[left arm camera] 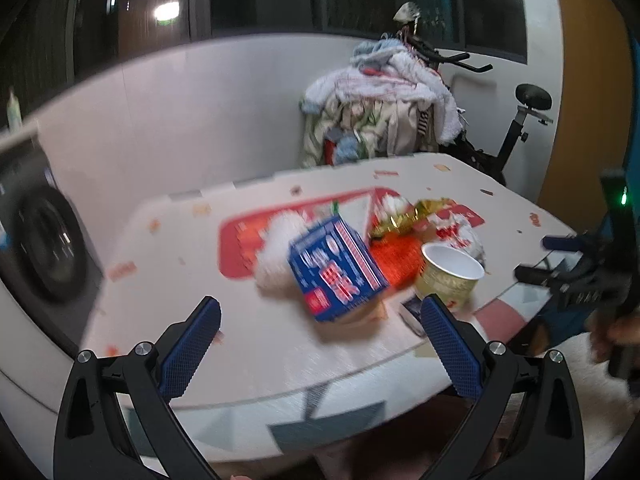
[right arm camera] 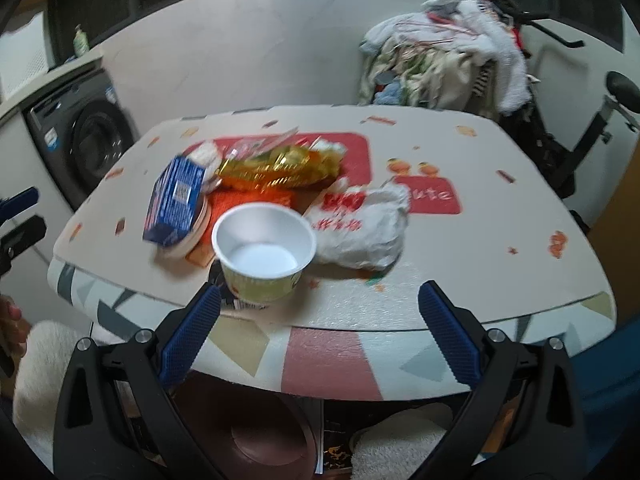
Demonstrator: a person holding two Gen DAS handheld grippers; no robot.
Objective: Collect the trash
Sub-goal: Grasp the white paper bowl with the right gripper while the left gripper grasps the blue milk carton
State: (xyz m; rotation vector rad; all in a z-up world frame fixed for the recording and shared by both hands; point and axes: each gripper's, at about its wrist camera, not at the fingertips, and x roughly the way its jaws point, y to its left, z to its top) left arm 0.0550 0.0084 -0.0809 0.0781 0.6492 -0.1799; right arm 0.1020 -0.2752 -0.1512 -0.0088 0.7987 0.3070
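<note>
A pile of trash lies on the table [left arm camera: 160, 320] [right arm camera: 480, 240]: a blue carton [left arm camera: 340, 268] [right arm camera: 176, 204], an empty yellow paper cup [left arm camera: 450, 276] [right arm camera: 264, 256], a gold foil wrapper [left arm camera: 412, 216] [right arm camera: 276, 168], a crumpled white plastic bag with red print [left arm camera: 460, 236] [right arm camera: 360, 228] and white tissue [left arm camera: 280, 252] [right arm camera: 206, 154]. My left gripper [left arm camera: 320, 312] is open, short of the carton, nothing between its fingers. My right gripper [right arm camera: 320, 300] is open just in front of the cup at the table's near edge. The right gripper [left arm camera: 560, 260] also shows at the right of the left wrist view.
A washing machine [right arm camera: 88, 144] stands to the left of the table. Behind the table are a heap of laundry [right arm camera: 448, 52] and an exercise bike [left arm camera: 520, 120]. Under the table's near edge sits a brown bin [right arm camera: 260, 432]. A person's hand [right arm camera: 12, 320] shows at the left.
</note>
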